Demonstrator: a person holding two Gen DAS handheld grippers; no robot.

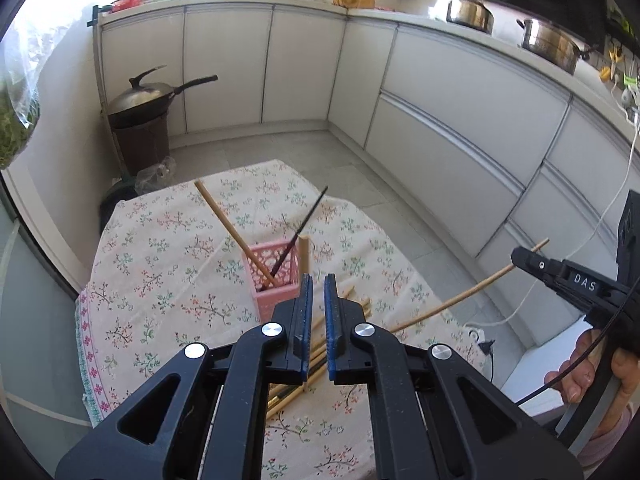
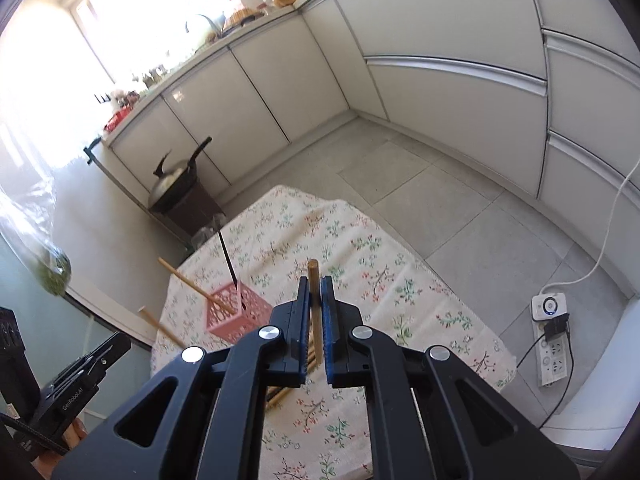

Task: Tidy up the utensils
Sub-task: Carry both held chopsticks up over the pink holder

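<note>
- Right hand-held gripper (image 2: pixel 316 320), black with ribbed blue pads, pinches one round bamboo chopstick (image 2: pixel 315 300); left hand-held gripper (image 1: pixel 318 312) pressed together, holding nothing
- Loose chopsticks (image 1: pixel 320 344) lie on the floral-cloth tabletop (image 1: pixel 160 248)
- Beyond, a pink lattice holder (image 1: pixel 276 276) has slanted sticks in it

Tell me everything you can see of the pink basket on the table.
The pink basket is a small, square, open-topped holder, seemingly plastic, with lattice-patterned walls and a plainer lower band. It stands upright on the floral tablecloth, just beyond a loose pile of chopsticks. Inside it a light wooden chopstick and a dark chopstick lean out in different directions, resting on its rim. Neither gripper touches it.
</note>
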